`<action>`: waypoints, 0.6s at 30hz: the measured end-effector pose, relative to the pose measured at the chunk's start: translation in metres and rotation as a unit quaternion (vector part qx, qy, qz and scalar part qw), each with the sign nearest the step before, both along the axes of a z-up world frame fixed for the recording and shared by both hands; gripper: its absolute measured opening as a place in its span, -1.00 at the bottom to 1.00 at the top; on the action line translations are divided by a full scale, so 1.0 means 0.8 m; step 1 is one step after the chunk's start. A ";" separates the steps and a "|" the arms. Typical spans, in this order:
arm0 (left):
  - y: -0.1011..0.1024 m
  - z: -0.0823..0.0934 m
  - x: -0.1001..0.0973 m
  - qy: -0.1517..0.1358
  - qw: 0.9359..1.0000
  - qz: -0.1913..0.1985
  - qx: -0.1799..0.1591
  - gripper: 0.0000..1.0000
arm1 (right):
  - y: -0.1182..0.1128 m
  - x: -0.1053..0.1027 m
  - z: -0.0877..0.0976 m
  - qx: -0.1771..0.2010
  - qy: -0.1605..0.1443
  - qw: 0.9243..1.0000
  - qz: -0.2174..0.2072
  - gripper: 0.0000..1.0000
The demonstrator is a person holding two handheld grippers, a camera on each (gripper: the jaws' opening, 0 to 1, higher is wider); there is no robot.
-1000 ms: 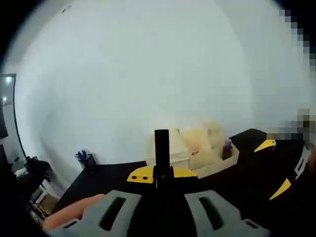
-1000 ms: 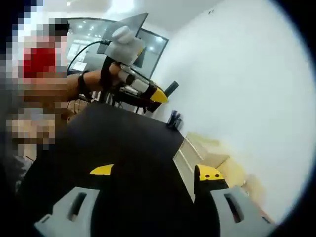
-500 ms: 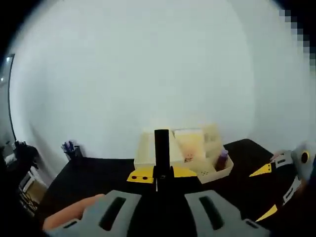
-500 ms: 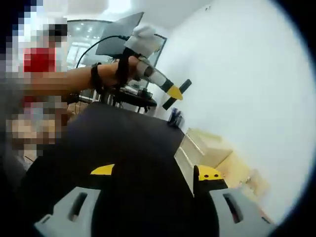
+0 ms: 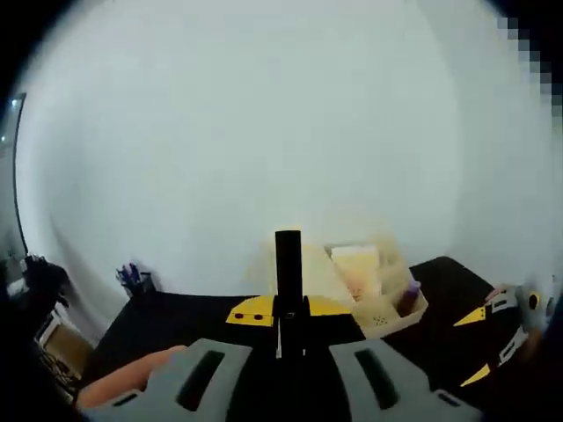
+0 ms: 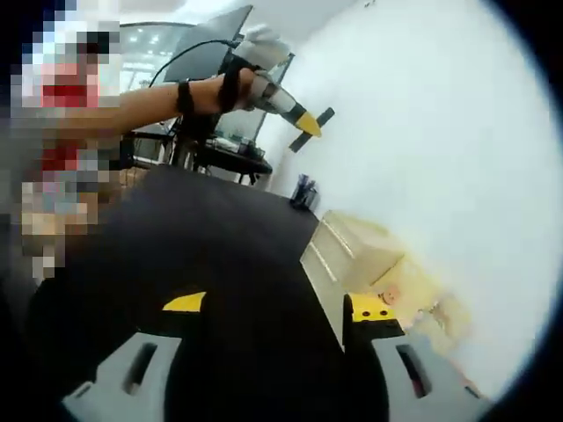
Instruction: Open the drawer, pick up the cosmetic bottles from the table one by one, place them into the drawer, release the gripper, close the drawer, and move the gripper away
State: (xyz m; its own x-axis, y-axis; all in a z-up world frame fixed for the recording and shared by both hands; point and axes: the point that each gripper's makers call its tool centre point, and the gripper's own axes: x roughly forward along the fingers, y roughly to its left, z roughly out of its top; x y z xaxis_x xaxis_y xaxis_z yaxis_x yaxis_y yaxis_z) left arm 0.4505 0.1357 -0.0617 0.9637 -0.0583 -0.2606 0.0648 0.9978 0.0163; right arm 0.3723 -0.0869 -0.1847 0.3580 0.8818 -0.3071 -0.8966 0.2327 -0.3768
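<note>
**Left gripper carries a dark bottle high above the drawer unit**

The black table (image 6: 220, 255) spreads across the right gripper view. On it, against the white wall, stands the cream drawer unit (image 6: 347, 255), lying toward 1 o'clock of the right gripper (image 6: 277, 312). In the left gripper view the same drawer unit (image 5: 330, 281) sits at about 1 o'clock, just past the jaw tips and well below them, with a wicker basket (image 5: 391, 308) beside it holding a purple bottle (image 5: 410, 294).

The left gripper (image 5: 280, 309) is clamped on a slim black cosmetic bottle (image 5: 288, 268), its long axis upright along the jaws. The right gripper's jaws stand apart with nothing between them, and it looks nearer the drawer front.

Whether the drawer is open, I cannot tell.
</note>
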 end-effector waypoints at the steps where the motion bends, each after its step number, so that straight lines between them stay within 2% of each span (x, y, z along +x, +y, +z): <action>1: 0.003 0.003 0.011 -0.001 1.000 -0.003 -0.009 -0.87 | -0.001 0.000 0.001 0.004 0.002 1.000 -0.001 0.10; 6: 0.007 -0.007 0.043 0.014 1.000 -0.006 -0.005 -0.87 | -0.001 0.004 -0.002 0.003 0.005 1.000 -0.006 0.17; 8: 0.012 -0.007 0.063 0.021 1.000 -0.009 -0.010 -0.87 | 0.001 0.004 -0.012 -0.005 0.012 1.000 -0.009 0.23; 11: -0.005 -0.021 0.071 0.030 0.999 -0.015 -0.014 -0.87 | 0.001 0.002 -0.016 -0.012 0.014 1.000 -0.009 0.27; 18: -0.018 -0.022 0.115 0.042 0.998 -0.024 -0.033 -0.87 | -0.004 0.008 -0.029 -0.036 0.005 0.999 -0.021 0.27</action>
State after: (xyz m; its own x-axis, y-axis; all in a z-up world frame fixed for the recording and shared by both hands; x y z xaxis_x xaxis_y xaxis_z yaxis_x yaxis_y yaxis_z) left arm 0.5428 0.1213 -0.0790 0.9341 -0.1233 -0.3352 0.1104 0.9922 -0.0574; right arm 0.3785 -0.0905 -0.2081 0.3909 0.8415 -0.3728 -0.8904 0.2431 -0.3849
